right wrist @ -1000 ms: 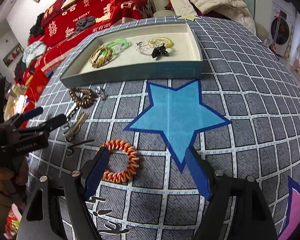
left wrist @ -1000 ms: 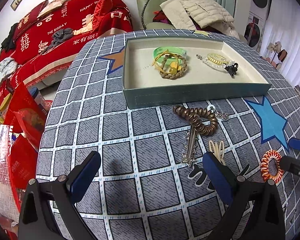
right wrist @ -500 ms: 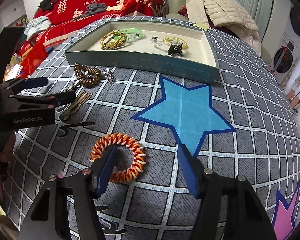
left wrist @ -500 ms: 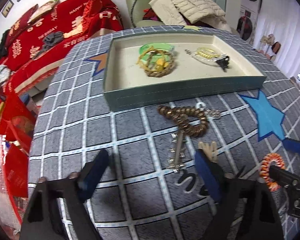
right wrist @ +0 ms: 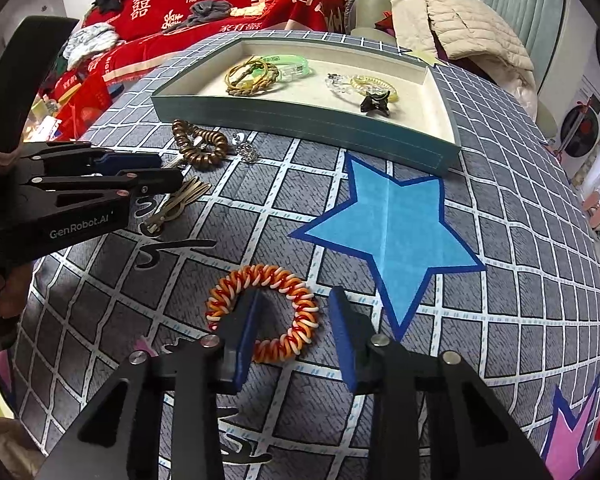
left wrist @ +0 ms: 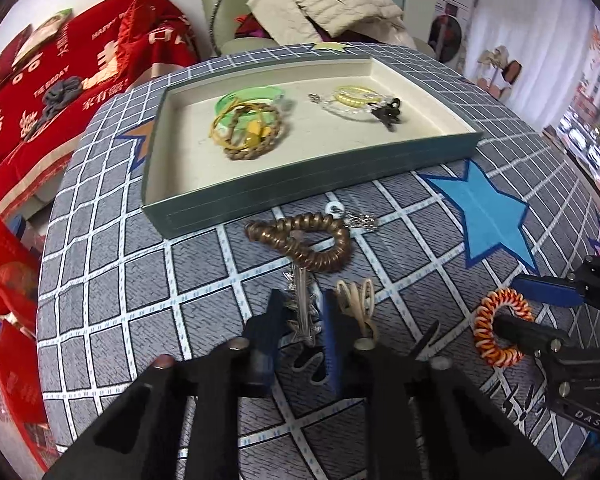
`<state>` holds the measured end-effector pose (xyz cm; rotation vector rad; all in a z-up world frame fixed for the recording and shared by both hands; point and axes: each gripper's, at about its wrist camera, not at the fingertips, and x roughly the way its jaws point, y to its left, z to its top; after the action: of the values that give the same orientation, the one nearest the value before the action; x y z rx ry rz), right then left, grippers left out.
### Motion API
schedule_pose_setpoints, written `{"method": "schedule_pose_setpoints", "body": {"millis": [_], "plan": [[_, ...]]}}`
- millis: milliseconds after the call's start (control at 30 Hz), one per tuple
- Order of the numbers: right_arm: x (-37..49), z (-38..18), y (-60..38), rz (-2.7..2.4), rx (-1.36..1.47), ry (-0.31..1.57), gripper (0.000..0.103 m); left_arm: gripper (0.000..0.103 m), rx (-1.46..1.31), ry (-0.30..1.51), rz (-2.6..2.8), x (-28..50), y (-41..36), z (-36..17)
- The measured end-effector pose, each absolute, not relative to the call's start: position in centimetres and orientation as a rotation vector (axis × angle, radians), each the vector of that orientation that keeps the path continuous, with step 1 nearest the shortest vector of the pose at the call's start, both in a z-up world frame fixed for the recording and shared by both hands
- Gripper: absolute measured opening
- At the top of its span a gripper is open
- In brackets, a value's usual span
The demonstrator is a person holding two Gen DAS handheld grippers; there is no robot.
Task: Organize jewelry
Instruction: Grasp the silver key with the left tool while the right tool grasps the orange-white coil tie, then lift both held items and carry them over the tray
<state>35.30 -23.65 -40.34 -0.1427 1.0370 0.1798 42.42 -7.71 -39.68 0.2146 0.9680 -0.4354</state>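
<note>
Right now both grippers are low over the tablecloth, each straddling 1 piece. L gripper: jaws narrow, either side of the silver hairpin, whose long axis runs straight out along the fingers toward the tray; can't tell if they're pinching it yet. R gripper: jaws partly open, 1 finger inside the orange-white coil band, the other outside its right edge. Brown coil tie and beige clip lie just beyond. Tray w/ sorted pieces sits further back; sofa w/ red blanket behind the table.
</note>
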Motion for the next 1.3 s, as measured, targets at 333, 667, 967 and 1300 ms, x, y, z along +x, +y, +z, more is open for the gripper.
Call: {"method": "schedule_pose_setpoints", "body": {"millis": [333, 667, 967, 1300], "plan": [[35.1, -40.2, -23.9, 0.185, -0.102, 1.036, 0.014, 0.037, 0.202, 0.963, -0.451, 41.1, -7.0, -38.9], [35.1, -39.8, -25.1, 0.182, -0.031, 1.036, 0.014, 0.023, 0.185, 0.942, -0.467, 39.0, -5.5, -37.8], [35.2, -38.7, -25.0, 0.191, -0.014, 1.011, 0.014, 0.023, 0.131, 0.910, -0.458, 38.3, -4.1, -36.4], [36.4, -36.7, -25.7, 0.208, 0.049, 0.972, 0.014, 0.023, 0.093, 0.839, -0.437, 38.9, -3.3, -33.6]]}}
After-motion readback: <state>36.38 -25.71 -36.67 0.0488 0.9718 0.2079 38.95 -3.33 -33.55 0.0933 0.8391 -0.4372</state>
